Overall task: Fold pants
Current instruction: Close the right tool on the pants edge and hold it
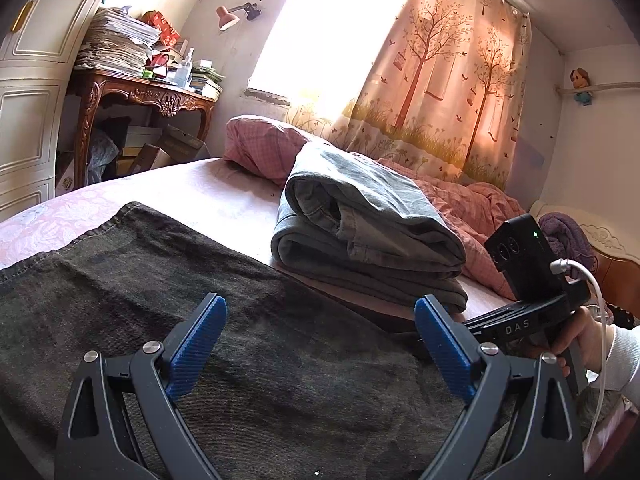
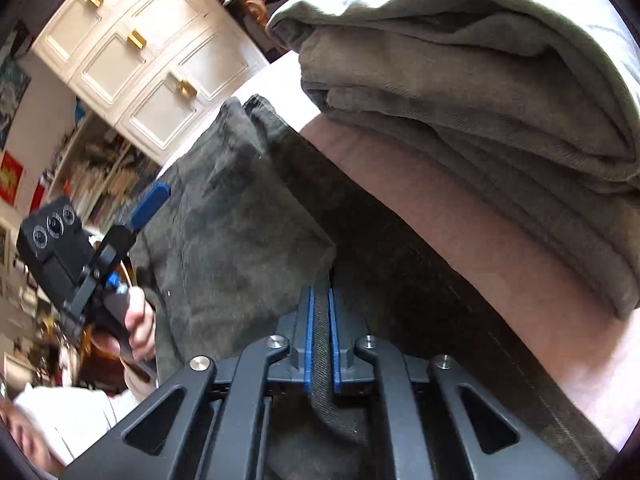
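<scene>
The dark pants lie spread flat on the bed, covering the near part of the pink sheet. One hemmed edge runs along the far side in the left wrist view.

Left claw: jaws wide apart, blue pads clear of each other, nothing between them. It hangs just above the dark cloth; contact cannot be told. In the right wrist view this claw sits at the left edge of the pants, held by a hand.

Right claw: jaws nearly closed, with a fold of the dark pants pinched between the blue pads. The cloth strip runs out of the jaws toward the camera. In the left wrist view the body of this claw appears at the right, marked "DAS", with a white cable attached and a hand in a white sleeve on the grip; its tips are hidden there.

A second garment, grey folded pants, lies on the bed just beyond the dark pair, near but apart from it. Behind it are a pink pillow and a rumpled pink quilt.

Background: a tree-print curtain, a carved bench stacked with papers, and a white cabinet with brass handles.
</scene>
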The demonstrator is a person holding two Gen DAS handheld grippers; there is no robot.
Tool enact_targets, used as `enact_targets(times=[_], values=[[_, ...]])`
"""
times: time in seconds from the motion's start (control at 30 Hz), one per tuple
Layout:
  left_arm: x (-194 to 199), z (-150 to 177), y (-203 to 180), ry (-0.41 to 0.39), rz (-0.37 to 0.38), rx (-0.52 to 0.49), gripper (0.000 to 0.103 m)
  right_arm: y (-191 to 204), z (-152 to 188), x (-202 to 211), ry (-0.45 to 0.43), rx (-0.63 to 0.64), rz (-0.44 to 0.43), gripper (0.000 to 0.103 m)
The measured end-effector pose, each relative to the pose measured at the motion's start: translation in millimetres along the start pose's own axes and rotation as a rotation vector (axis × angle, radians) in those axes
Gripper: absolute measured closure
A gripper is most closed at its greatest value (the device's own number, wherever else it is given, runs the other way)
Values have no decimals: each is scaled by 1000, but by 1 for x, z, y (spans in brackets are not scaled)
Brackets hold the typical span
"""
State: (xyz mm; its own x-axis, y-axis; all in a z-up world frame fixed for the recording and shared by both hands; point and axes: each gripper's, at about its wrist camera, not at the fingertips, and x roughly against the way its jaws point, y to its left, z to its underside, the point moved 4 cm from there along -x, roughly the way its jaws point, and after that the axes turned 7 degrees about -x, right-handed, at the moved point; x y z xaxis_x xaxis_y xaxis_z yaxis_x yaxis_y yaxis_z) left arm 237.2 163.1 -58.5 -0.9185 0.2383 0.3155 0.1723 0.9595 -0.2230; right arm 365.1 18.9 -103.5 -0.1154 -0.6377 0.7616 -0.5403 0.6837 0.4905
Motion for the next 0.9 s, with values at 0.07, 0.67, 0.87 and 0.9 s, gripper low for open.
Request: enact_targets(times=[0.07, 0.67, 0.87, 0.9], values=[[1, 0, -1, -12, -1, -1, 9, 11, -3, 3, -92, 61, 81, 99], [3, -1, 4, -24, -21, 11, 9, 69, -44, 33, -379, 233, 253, 103], [6, -1, 3, -37, -34, 3, 9, 53, -50, 1, -215, 200, 203, 103], [6, -1, 3, -38, -35, 2, 9, 50, -49, -4, -176, 204, 173, 103]])
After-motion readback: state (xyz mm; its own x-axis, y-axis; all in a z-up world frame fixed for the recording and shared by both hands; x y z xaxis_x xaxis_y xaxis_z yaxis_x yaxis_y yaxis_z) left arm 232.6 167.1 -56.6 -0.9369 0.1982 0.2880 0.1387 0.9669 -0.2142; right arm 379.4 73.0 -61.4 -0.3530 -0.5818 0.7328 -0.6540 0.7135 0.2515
